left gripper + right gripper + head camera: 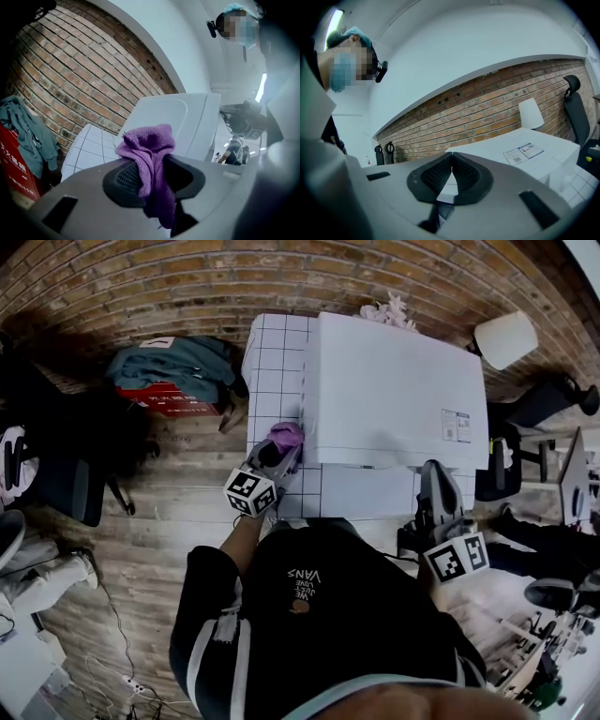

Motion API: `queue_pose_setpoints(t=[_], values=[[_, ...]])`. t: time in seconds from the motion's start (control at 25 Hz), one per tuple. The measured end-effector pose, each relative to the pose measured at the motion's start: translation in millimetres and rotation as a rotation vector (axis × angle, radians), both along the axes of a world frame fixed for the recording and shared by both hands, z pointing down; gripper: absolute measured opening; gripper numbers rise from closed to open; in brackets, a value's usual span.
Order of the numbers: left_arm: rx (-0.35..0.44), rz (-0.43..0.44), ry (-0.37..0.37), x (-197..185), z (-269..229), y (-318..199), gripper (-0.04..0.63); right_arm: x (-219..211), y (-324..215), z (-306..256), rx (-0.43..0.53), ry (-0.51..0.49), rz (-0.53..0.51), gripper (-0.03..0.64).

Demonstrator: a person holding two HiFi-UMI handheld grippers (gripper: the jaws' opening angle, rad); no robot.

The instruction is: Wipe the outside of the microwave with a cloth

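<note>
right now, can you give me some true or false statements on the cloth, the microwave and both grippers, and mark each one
1. The left gripper is shut on a purple cloth. True.
2. The right gripper holds a sponge. False: its jaws are together with nothing between them.
3. The microwave is white. True.
4. The purple cloth lies spread flat on top of the microwave. False: it is bunched in the left gripper's jaws, at the microwave's left side.
5. A brick wall stands behind the microwave. True.
</note>
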State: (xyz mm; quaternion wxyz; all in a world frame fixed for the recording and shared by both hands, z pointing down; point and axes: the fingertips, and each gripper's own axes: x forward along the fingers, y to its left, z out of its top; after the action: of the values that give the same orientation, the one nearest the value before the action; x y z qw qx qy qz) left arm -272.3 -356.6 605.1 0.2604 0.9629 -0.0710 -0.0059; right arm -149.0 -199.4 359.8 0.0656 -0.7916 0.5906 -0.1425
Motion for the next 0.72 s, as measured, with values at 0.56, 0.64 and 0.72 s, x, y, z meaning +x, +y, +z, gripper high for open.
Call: queue_pose_setpoints(t=[0.56, 0.64, 0.72], values=[[0.016, -0.070, -0.031, 95.9, 16.4, -133.6, 0.129, 58.5, 6.6, 1.3, -0.037, 0.006, 0.081, 0.000], [0.016, -0.086, -0.037, 108.4, 17.0, -151.5, 0.129, 67.6, 8.9, 2.1, -0.043, 0.006, 0.094, 0.000], [0.014, -0.101, -0.044, 119.2, 17.4, -167.1, 0.129, 76.2, 10.4, 3.3, -0.048, 0.005, 0.104, 0.000]])
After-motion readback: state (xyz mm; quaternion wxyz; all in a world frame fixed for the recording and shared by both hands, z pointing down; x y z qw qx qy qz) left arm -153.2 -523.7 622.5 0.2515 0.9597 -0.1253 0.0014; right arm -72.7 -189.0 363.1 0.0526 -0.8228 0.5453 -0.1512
